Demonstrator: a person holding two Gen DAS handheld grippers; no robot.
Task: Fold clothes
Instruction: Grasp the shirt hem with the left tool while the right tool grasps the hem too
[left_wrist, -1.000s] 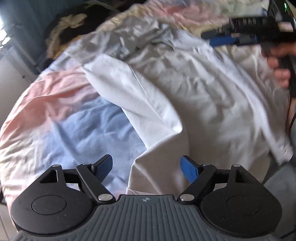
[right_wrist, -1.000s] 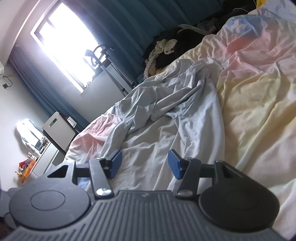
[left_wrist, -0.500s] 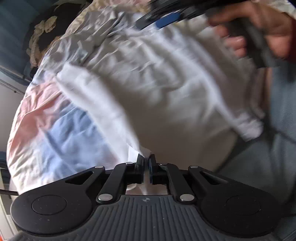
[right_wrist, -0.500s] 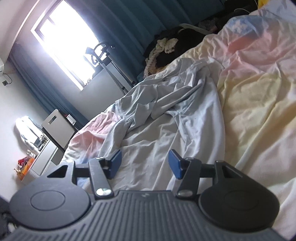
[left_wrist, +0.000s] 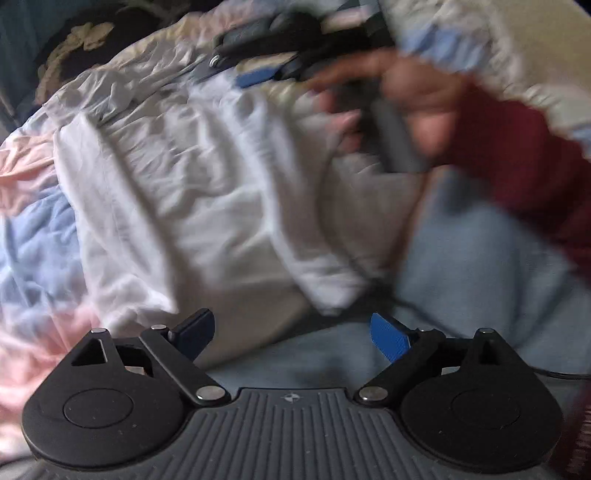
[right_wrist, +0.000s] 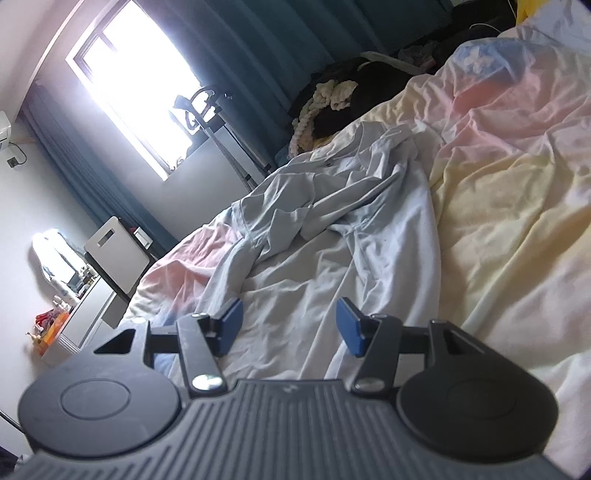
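Crumpled white cotton shirt (right_wrist: 332, 251) spread on bed with pastel quilt (right_wrist: 509, 192); no fold visible, whole task left. Left hand-held gripper (left_wrist: 293, 334) wide, empty. Right hand-held gripper (right_wrist: 290, 325) wide, empty, over hem.

Light source: I see a window (right_wrist: 136, 85) far ahead-left of the right fingers (right_wrist: 231, 325), blown out to pure white glare.
Brightness: daylight only; my right view is well lit, my left view dimmer and flatter.
Shadows: soft grey folds on the white shirt (right_wrist: 314, 258) ahead of the right fingers; dark curtain (right_wrist: 258, 48) beside the window.
Blur: my left view is smeared; the hand (left_wrist: 413, 99) ahead-right of the left fingers (left_wrist: 391, 338) is streaked, and the shirt's creases are soft.
Focus: right view crisp.
Distortion: fisheye bending at the edges, dark corners in both views.
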